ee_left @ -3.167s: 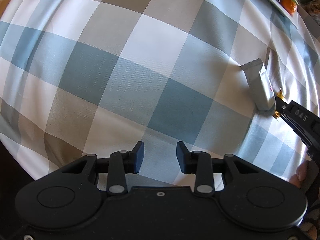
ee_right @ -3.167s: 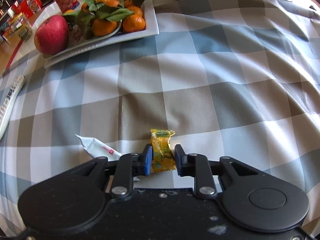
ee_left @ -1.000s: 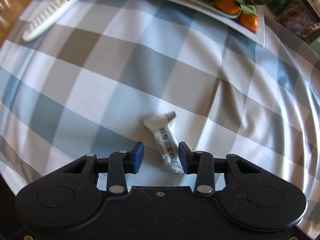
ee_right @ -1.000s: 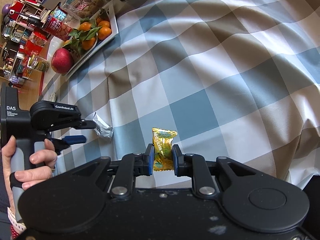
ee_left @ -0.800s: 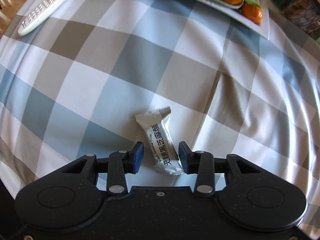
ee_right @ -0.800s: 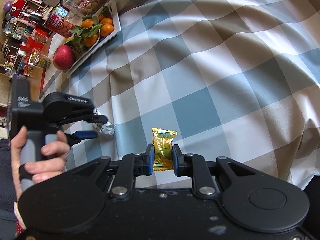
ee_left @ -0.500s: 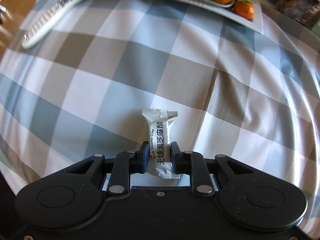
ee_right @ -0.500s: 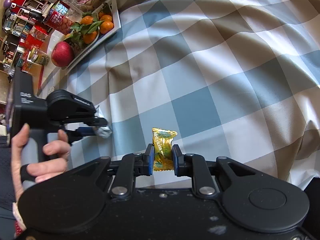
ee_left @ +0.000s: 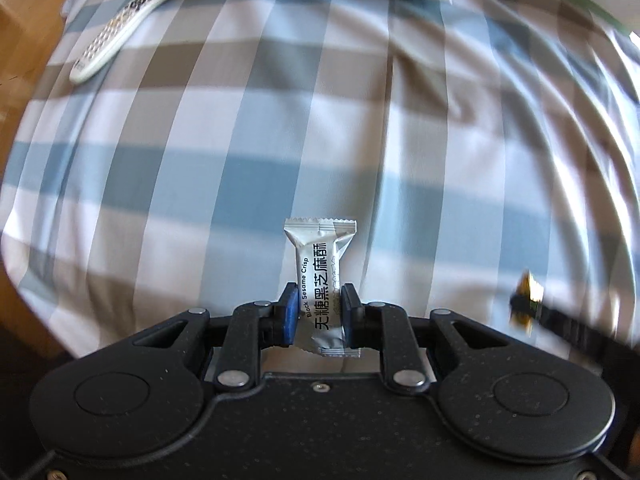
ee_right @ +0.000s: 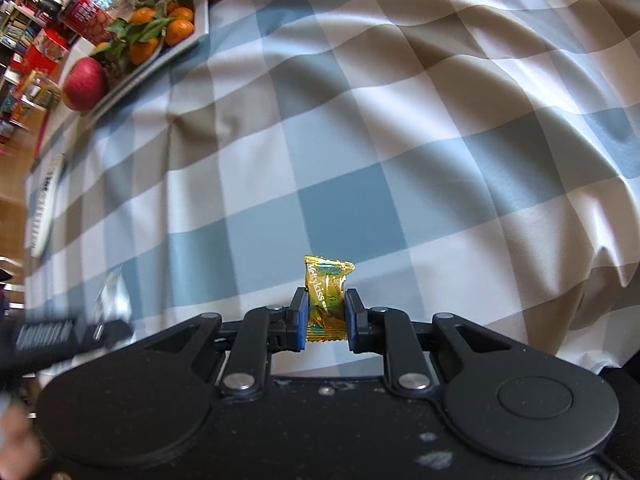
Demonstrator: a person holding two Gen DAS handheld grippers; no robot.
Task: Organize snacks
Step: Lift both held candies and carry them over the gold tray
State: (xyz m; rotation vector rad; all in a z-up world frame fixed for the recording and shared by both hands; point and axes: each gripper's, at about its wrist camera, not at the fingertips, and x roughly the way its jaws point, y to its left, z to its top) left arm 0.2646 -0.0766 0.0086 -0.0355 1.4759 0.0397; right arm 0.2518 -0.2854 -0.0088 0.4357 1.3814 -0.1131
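My left gripper [ee_left: 319,312] hangs above the checked tablecloth [ee_left: 240,160], its pads pinched on one silver Black Sesame Crisp packet [ee_left: 320,276] that stands upright and off the cloth. My right gripper [ee_right: 325,316] is level beside it, clamping one yellow wrapped candy [ee_right: 326,296]. Far off sit one white remote [ee_left: 120,28] and one white tray [ee_right: 192,36] with several tangerines [ee_right: 178,30] and one red apple [ee_right: 85,84].

Bright daylight, motion blur, fisheye warp
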